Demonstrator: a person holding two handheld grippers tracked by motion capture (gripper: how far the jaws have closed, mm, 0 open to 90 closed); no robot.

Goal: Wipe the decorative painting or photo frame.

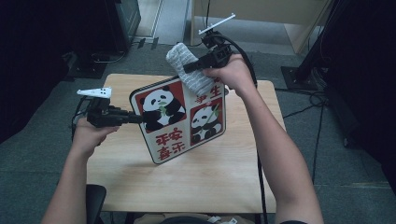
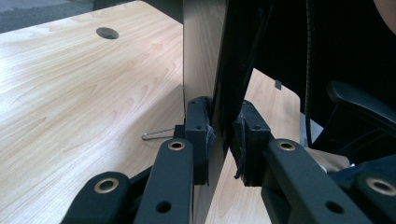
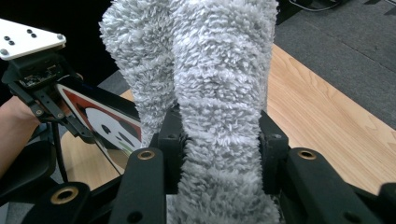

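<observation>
A square panda board (image 1: 187,130) with red and white panels is held tilted above the wooden table (image 1: 187,182). My left gripper (image 1: 140,119) is shut on the board's left edge. In the left gripper view the board (image 2: 201,70) stands edge-on between the pads of the gripper (image 2: 224,140). A grey fluffy cloth (image 1: 180,56) lies against the board's upper right corner, and my right gripper (image 1: 189,68) is shut on it. In the right gripper view the cloth (image 3: 219,93) bulges up between the jaws of the gripper (image 3: 219,149), with the board (image 3: 107,126) behind it at the left.
The table has a round cable hole (image 2: 107,32), and a thin metal wire (image 2: 156,135) lies on it. A black chair (image 1: 95,198) sits at the near edge. Dark stands and cables (image 1: 303,74) ring the table on the grey carpet.
</observation>
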